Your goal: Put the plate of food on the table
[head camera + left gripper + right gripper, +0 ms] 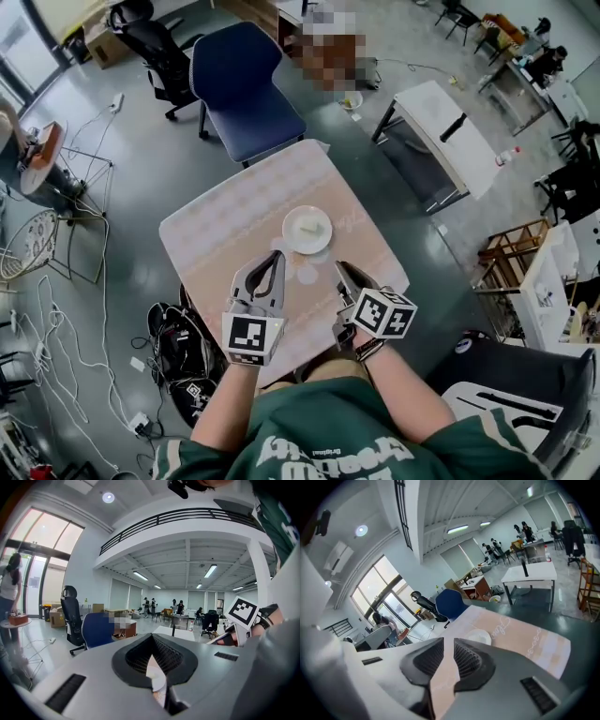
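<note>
A white plate [307, 230] with a small pale bit of food stands near the middle of the pink patterned table [225, 230]. Both grippers hover over the table's near edge, just short of the plate. My left gripper [275, 258] is to the plate's near left, its tips together with nothing held. My right gripper [343, 270] is to the near right, its jaws a narrow gap apart and empty. The plate [157, 679] shows through the left gripper's [152, 637] jaws. In the right gripper view the plate [479, 637] lies beyond the right gripper [449, 641].
A blue chair [246, 89] stands at the table's far side, a black office chair [155, 47] behind it. A white desk [450, 131] and a wooden rack [511, 253] are to the right. Cables [56, 309] and a black bag [183, 356] lie on the floor left.
</note>
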Demonstrator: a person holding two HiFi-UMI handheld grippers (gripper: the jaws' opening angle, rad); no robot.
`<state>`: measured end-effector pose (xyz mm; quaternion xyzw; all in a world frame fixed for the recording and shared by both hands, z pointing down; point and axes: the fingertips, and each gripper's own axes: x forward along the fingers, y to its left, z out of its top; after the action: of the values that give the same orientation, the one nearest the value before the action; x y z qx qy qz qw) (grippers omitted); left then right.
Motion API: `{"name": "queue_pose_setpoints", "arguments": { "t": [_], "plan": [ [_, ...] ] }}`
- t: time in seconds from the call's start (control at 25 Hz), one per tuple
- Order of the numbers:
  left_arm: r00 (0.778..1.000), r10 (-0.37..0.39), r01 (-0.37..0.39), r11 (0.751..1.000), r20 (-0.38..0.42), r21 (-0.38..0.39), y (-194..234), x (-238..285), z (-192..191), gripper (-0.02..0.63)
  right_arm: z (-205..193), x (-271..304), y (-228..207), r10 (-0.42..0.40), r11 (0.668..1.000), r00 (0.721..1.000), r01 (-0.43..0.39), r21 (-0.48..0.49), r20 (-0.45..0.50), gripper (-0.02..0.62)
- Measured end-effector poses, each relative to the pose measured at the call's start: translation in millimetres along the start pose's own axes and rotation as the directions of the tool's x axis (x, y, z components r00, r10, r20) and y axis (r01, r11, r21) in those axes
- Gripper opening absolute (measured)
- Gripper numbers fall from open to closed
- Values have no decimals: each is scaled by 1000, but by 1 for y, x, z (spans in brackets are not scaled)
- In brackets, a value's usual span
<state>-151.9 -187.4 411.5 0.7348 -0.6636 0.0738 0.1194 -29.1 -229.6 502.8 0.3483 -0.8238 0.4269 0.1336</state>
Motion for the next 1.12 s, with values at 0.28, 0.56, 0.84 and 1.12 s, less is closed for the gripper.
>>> {"name": "queue_pose_setpoints", "arguments": {
  "t": [0.28, 0.56, 0.84, 1.12],
  "plan": [
    [993, -98, 93, 993, 70, 70, -31, -51, 37, 9, 28, -64, 80, 105, 950, 989, -70, -303, 102, 52],
    [984, -148, 137, 985, 97, 106, -40, -89, 65, 9, 28, -104, 142, 212, 847, 969, -116, -519, 130, 29],
    [978, -177, 160, 976, 109, 149, -47, -116, 83, 9, 18, -131, 183, 304, 728, 944, -144, -670, 128, 17],
    [969, -222, 201, 963, 107, 178, -58, -126, 88, 9, 23, -151, 213, 403, 615, 906, -160, -772, 133, 15]
  ]
}}
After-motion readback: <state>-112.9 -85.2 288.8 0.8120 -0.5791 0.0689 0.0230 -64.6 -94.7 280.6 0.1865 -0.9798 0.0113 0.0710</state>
